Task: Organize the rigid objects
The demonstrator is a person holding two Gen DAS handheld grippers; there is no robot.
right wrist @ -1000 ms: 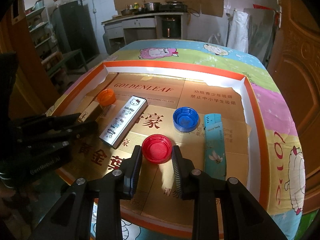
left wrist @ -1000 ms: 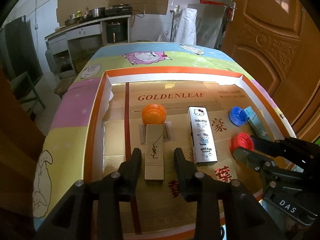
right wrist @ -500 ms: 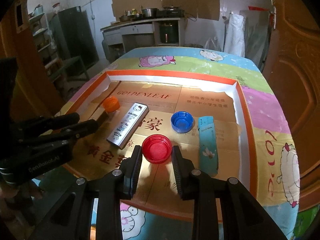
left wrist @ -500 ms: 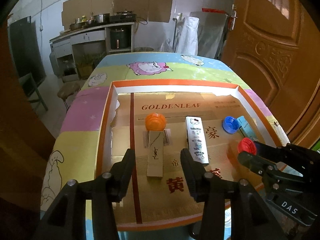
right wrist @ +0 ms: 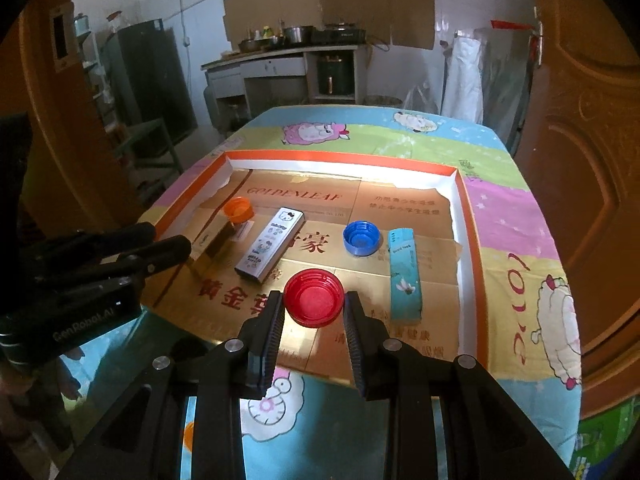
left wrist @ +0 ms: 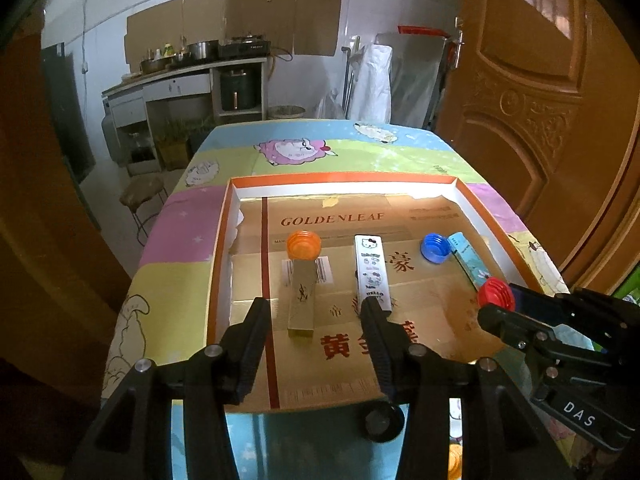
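- In the lower middle of the right wrist view, our right gripper (right wrist: pixel 314 314) is clamped on the red cap (right wrist: pixel 314 298), one finger pressed to each side of its rim. The cap faces hollow side up. We judge it lifted clear of the cardboard, since in the left wrist view it sits at the tip of that gripper, above the tray's right edge.
- In the lower middle of the left wrist view, our left gripper (left wrist: pixel 316 320) holds nothing. Its jaws stand wide apart, framing the near end of the gold box (left wrist: pixel 302 302) without touching it. We read that spread as readiness to take the box by its long sides.
- Further up, at mid-frame, the Hello Kitty box (left wrist: pixel 371 270) lies parallel to the gold box, just to its right. The teal box (right wrist: pixel 405 276) lies lengthwise right of centre in the right wrist view.
- Above each box sits a cap: the orange cap (left wrist: pixel 303 244) touches the gold box's far end, and the blue cap (right wrist: pixel 361 238) lies just beside the teal box's far end. We take this as a pairing pattern, so the red cap probably belongs by the Hello Kitty box.
- All of it rests in the cardboard-lined tray (right wrist: pixel 466 216), whose orange rim keeps things from sliding off.
- Beyond, at the top of both views, is the cartoon tablecloth (right wrist: pixel 360 136).
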